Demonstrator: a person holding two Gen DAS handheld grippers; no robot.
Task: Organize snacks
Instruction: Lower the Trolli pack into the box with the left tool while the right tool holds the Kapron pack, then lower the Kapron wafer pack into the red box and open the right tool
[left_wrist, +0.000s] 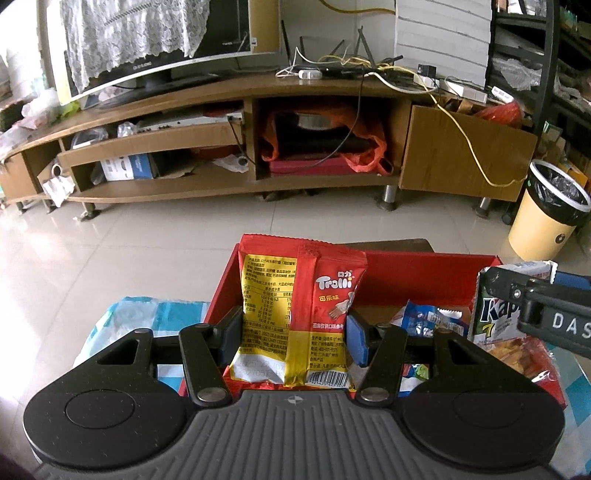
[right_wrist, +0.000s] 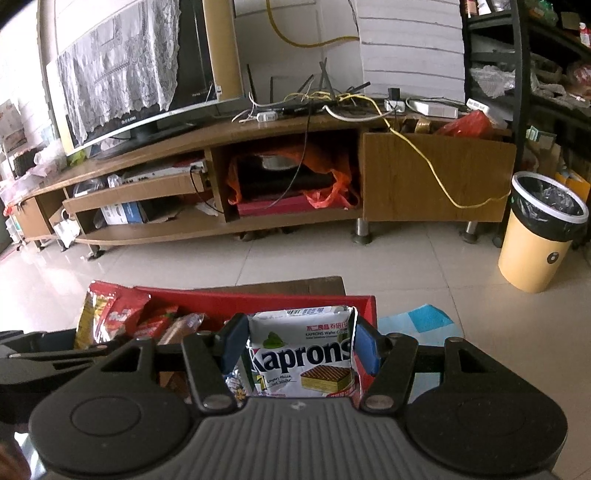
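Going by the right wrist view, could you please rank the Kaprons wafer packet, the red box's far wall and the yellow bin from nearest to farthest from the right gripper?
1. Kaprons wafer packet, clamped in the right gripper.
2. Red box's far wall, just beyond.
3. Yellow bin, on the floor, far right.

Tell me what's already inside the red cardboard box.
Inside the red cardboard box lie a blue-and-white wrapper, an orange crisp-printed packet and a clear-wrapped brown snack. The held red Trolli gummy bag and white Kaprons wafer pack cover the box floor beneath them.

Black tongs (left_wrist: 293, 334), blue pads (left_wrist: 357, 341), ribbed grey housing
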